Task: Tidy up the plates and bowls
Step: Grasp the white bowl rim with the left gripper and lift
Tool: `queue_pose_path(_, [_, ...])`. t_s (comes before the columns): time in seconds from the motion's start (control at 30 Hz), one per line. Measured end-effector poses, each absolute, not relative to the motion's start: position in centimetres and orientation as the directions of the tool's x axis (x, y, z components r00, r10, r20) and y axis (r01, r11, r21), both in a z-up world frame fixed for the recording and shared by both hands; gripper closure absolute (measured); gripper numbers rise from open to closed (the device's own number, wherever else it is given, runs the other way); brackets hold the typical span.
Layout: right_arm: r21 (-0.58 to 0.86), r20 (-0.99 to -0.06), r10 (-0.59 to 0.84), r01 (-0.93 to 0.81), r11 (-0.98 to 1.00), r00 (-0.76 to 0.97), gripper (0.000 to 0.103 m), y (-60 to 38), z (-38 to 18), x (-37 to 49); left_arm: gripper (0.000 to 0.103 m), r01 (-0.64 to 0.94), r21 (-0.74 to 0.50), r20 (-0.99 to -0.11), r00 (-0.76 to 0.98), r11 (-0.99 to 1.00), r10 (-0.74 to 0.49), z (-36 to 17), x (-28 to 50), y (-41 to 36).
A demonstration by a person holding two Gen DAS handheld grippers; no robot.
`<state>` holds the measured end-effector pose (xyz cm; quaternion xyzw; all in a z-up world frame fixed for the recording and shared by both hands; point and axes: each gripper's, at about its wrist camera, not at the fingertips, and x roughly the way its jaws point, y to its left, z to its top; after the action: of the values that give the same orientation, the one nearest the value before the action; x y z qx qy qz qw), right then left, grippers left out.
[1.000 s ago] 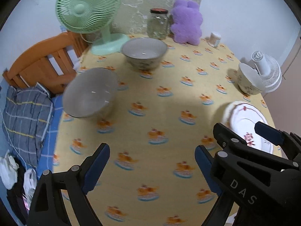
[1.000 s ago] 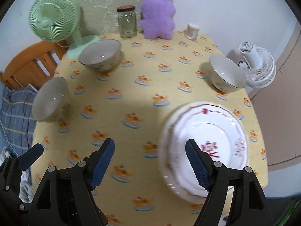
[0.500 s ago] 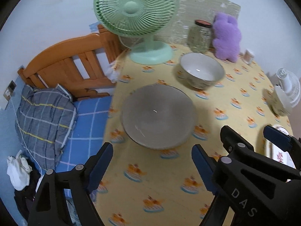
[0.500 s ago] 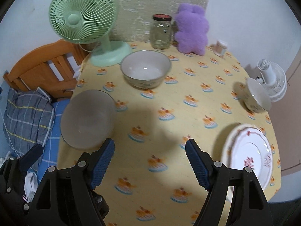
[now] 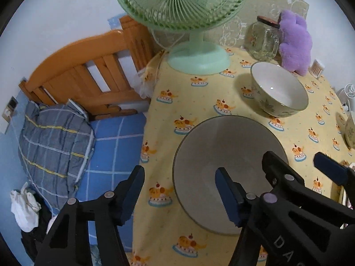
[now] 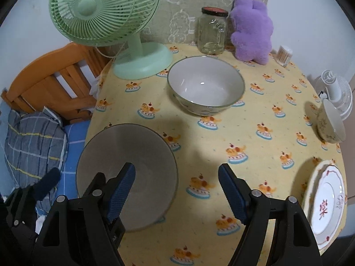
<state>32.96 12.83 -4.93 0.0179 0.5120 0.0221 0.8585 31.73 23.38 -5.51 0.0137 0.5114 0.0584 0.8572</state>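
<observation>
Left gripper (image 5: pixel 179 190): jaws apart, holding nothing. The near bowl (image 5: pixel 224 155) lies at the gripper's 1 o'clock, its rim passing between the two fingers; the right finger sits over the bowl's interior and the left finger stands outside the rim, over the tablecloth (image 5: pixel 177 102). Whether either pad touches the bowl cannot be told.

Right gripper (image 6: pixel 177 190): jaws apart, holding nothing. From this view the near bowl (image 6: pixel 126 155) lies at 10 o'clock from the gap, with the left finger overlapping its interior and the right finger over bare cloth. The bowl stands at the table's 9 o'clock edge, beside the bed.

Second bowl (image 6: pixel 206 88): upright on the table at 12 o'clock from the right gripper, just in front of the green fan (image 6: pixel 104 11) base and the glass jar (image 6: pixel 212 31). Third bowl (image 6: pixel 330 122): at 2 o'clock, near the table edge, beside a small white fan (image 6: pixel 335 90). Plate stack (image 6: pixel 326 204): at 3 o'clock on the table edge; the number of plates is not readable.

Obstructions: in the left view the right gripper's body covers the near bowl's lower right rim and nearly all of the plate stack; the third bowl is cut off at the frame edge there. The near bowl's interior is shaded and shows no visible detail.
</observation>
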Motion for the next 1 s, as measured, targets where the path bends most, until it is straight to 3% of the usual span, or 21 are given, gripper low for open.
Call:
queue_pose_path(0.1, [0.061,-0.886,0.065,-0.023,0.998,0.458,0.035,13.0,-5.7,33.8,0.042,-0.075,0.062,-0.884,0.458,0.995,0.089,-6.3,32.5,23.5])
queue_pose_path(0.27, [0.072,-0.909,0.071,-0.012,0.997,0.412,0.058,13.1,-7.3,34.8,0.058,-0.079,0.052,-0.902,0.425,0.996,0.080,-7.5,33.3,23.6])
queue_pose_path(0.57, [0.087,-0.914,0.090,-0.027,0.996,0.397,0.081,13.1,-7.6,35.1,0.073,-0.062,0.017,-0.909,0.414,0.998,0.041,-7.7,33.6,23.6])
queue_pose_path(1.0, [0.071,-0.920,0.077,-0.028,0.997,0.384,0.081,12.3,-6.8,33.6,0.074,-0.037,0.004,-0.918,0.396,0.999,0.018,-7.1,31.9,22.2])
